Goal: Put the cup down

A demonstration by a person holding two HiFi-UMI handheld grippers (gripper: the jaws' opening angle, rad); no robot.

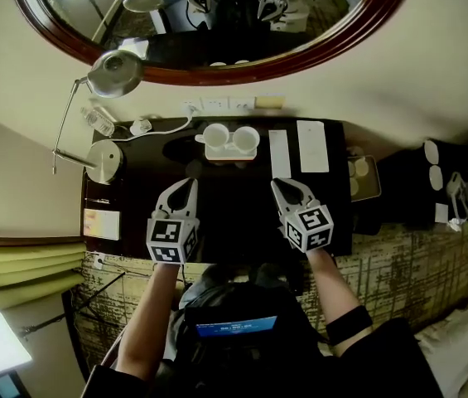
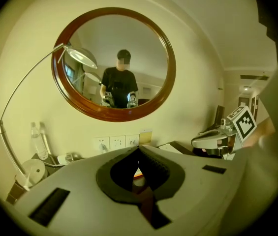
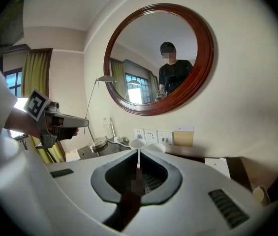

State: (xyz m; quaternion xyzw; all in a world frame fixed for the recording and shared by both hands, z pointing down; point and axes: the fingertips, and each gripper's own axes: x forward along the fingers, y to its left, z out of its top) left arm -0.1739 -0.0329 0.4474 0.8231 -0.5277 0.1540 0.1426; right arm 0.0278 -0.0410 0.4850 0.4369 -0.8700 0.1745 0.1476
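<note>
A: Where's the cup?
B: Neither tong has one. Two white cups sit on a white tray point(image 1: 232, 153) at the back of the dark desk point(image 1: 234, 218), just below the wall sockets point(image 1: 217, 104). The left-hand cup point(image 1: 216, 136) and right-hand cup point(image 1: 247, 138) are side by side, rims about touching.
A: Orientation?
B: Both upright, mouths up, long axis vertical. Head view looks straight down into the bowls. Can't tell which way the handles point.
A: Left tong?
B: On the left gripper point(image 2: 139, 149) the jaws are fully together, tips meeting, nothing pinched. It hangs over the near part of the desk, nose toward the wall and tipped a bit down, well short of the tray.
A: Right?
B: On the right gripper point(image 3: 139, 155) the jaws are all but together, only a hairline slit between the pads, nothing in it. The cups show just over its tips, ahead of it, no contact. It's also over the near desk, apart from the tray.
A: Anything else around the tray?
B: White paper sheets point(image 1: 312, 146) lie to its right and a lamp base point(image 1: 103, 161) sits at the desk's left end. A round wood-framed mirror point(image 2: 113, 63) is on the wall above.
</note>
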